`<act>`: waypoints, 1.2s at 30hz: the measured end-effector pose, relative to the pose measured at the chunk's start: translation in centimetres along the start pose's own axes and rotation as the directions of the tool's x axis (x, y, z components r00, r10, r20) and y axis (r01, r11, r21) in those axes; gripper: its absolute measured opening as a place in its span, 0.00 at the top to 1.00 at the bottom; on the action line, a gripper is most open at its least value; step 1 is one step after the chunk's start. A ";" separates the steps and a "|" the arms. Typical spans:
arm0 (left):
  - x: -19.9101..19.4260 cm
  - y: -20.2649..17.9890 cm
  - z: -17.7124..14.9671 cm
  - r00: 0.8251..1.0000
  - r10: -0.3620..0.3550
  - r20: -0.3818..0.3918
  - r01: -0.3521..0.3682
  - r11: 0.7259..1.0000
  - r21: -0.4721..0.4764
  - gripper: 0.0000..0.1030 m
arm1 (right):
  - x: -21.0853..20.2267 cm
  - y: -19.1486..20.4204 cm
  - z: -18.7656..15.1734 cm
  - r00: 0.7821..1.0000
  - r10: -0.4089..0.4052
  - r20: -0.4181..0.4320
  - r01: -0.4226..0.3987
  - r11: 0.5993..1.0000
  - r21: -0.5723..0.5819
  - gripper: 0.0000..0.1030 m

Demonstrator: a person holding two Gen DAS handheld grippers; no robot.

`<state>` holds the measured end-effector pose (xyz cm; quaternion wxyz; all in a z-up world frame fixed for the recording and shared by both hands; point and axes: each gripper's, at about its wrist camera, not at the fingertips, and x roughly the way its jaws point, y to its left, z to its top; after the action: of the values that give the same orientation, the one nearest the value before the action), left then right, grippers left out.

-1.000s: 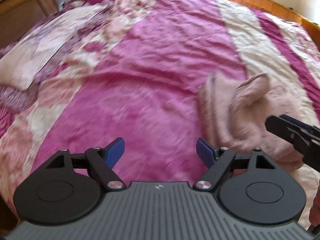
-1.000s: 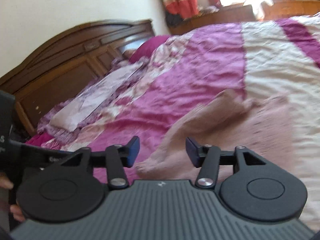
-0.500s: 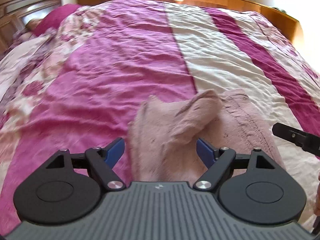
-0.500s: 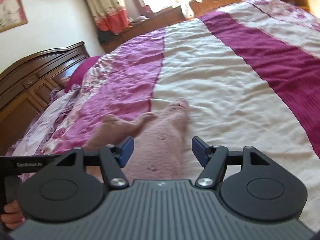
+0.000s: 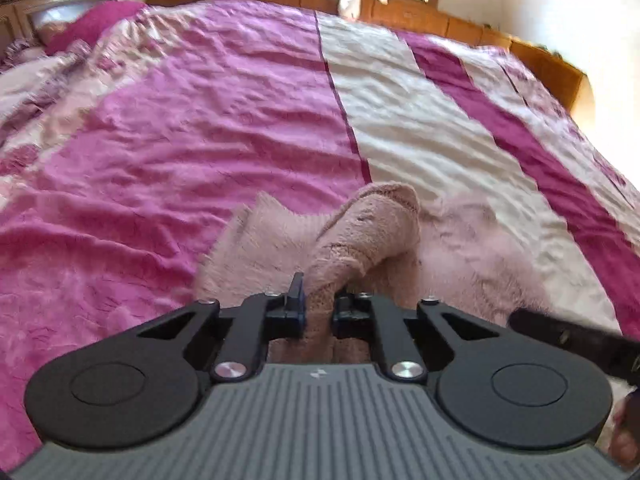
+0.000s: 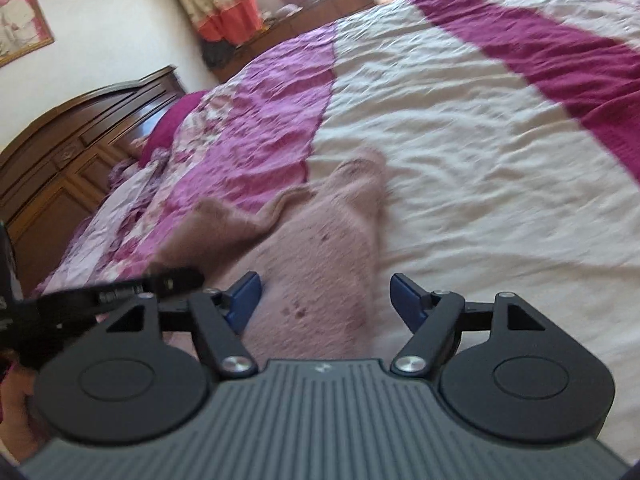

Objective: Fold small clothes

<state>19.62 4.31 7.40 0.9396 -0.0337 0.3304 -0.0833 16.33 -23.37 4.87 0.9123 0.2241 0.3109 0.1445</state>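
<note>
My left gripper (image 5: 319, 307), open and empty half a second ago, is now clamped on a raised fold of the pink garment (image 5: 360, 236), its fingers (image 5: 297, 300) pressed against the cloth from both sides. The garment lies on the bedspread (image 5: 180, 152), across the seam where the magenta band meets the cream band; the pinched fold stands above the rest of the garment, which stays flat on the bedspread. My right gripper (image 6: 325, 300) remains spread wide and holds nothing; its fingers (image 6: 244, 298) straddle the near end of the garment (image 6: 320, 264), closer to the cloth than in the previous frame. In the right wrist view my left gripper (image 6: 176, 280) enters from the left of the garment, blurred. In the left wrist view my right gripper (image 5: 576, 340) shows at the right of the garment, with part of my hand (image 5: 624, 436) below it
</note>
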 end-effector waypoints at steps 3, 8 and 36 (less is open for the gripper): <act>-2.4 1.7 0.3 0.998 0.022 0.063 -0.018 0.998 -0.063 0.88 | -0.3 2.0 -0.6 0.999 0.036 0.004 -0.035 0.998 -0.061 0.27; 0.0 5.3 0.1 0.995 0.080 -0.059 -0.086 0.988 -0.124 0.86 | -0.1 5.0 -2.1 0.999 0.016 0.030 -0.009 0.977 -0.213 0.27; -10.3 4.9 -6.4 0.988 -0.109 -0.106 0.086 0.975 -0.204 0.35 | -4.6 4.1 -3.4 0.998 -0.023 0.064 0.033 0.987 -0.156 0.27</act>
<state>8.34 10.94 8.13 0.9053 -0.1384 0.3894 -0.0978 10.17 -20.67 6.85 0.9383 0.1515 0.2731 0.1486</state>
